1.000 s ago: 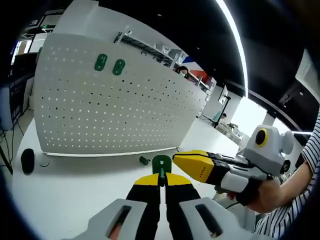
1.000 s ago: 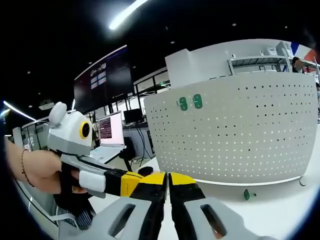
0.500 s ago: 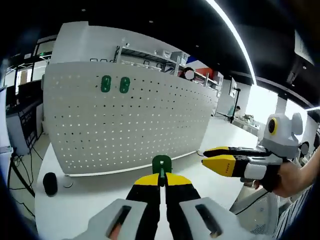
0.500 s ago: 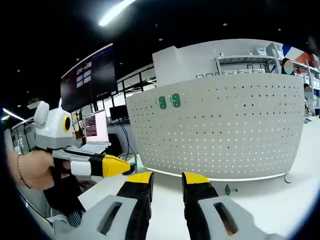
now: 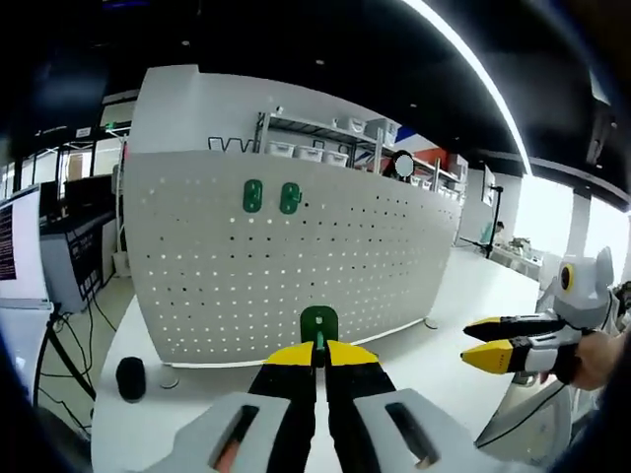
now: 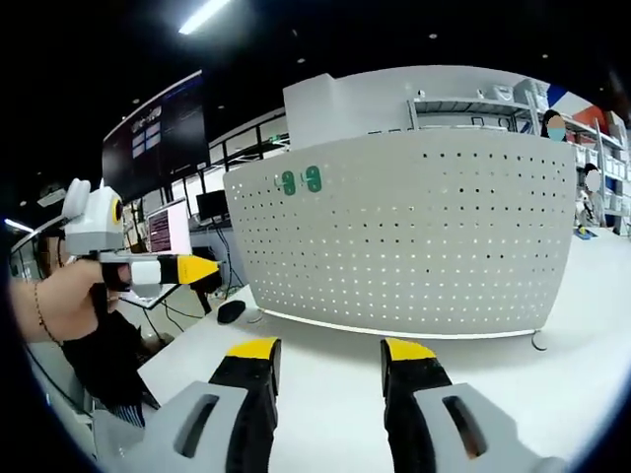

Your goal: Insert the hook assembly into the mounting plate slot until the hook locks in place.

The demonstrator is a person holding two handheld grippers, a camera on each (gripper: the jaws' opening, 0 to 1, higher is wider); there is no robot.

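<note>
My left gripper (image 5: 315,351) is shut on a green hook piece (image 5: 318,322), which stands up from between its yellow tips. Straight ahead stands the white perforated mounting plate (image 5: 296,266), upright on the table, with two green hooks (image 5: 253,196) (image 5: 289,197) fixed near its top left. Off to the right, my right gripper (image 5: 465,344) is held in a hand, jaws apart. In the right gripper view, my right gripper (image 6: 330,350) is open with nothing between its fingers. The plate (image 6: 414,236) and its green hooks (image 6: 288,181) lie ahead, and the left gripper (image 6: 212,268) is at the left.
A black mouse (image 5: 130,377) (image 6: 232,310) lies on the white table (image 6: 325,355) near the plate's left end. The plate rests on a small foot (image 6: 537,340) at its right end. Desks, monitors and shelving stand behind.
My right gripper went from shut to wide open and drew away from the left gripper. The left gripper kept hold of the green hook. Both cameras shifted, so the plate sits differently.
</note>
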